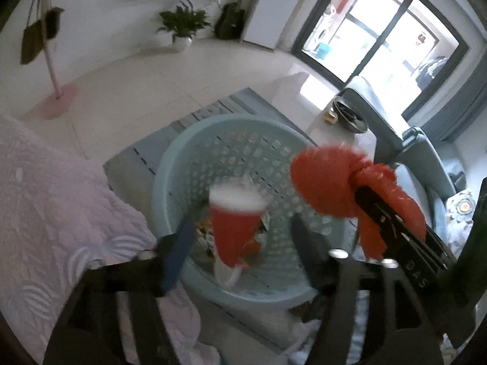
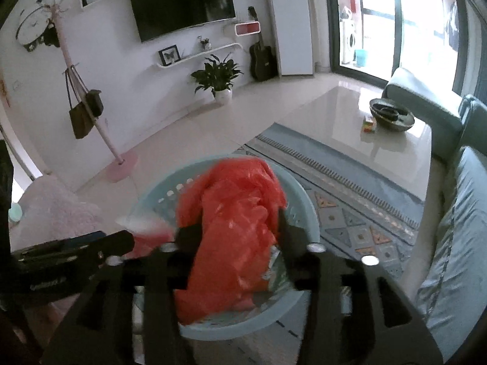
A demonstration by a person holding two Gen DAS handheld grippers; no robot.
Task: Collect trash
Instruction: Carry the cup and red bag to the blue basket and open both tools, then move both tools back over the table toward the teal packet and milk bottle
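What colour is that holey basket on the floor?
Pale blue-green basket, clearest from the left wrist view.

One pale blue basket (image 1: 182, 164), one red cup (image 1: 234, 228), one red plastic bag (image 2: 234, 228), two grippers (image 1: 240, 237) (image 2: 231, 237)

Both cameras are riding on the hand-held tools and looking forward and downward along their fingers. The left wrist view is sitting close above the pale blue basket (image 1: 170, 164), with its own left gripper (image 1: 240, 237) filling the lower edge and the right gripper (image 1: 392, 213) crossing in from the right. The right wrist view is looking down into the same basket (image 2: 307, 210) from just beside it, facing the television wall. Both views are sharing the basket, the potted plant (image 1: 182, 24) (image 2: 217, 74), the guitar, the coat stand and the balcony window.
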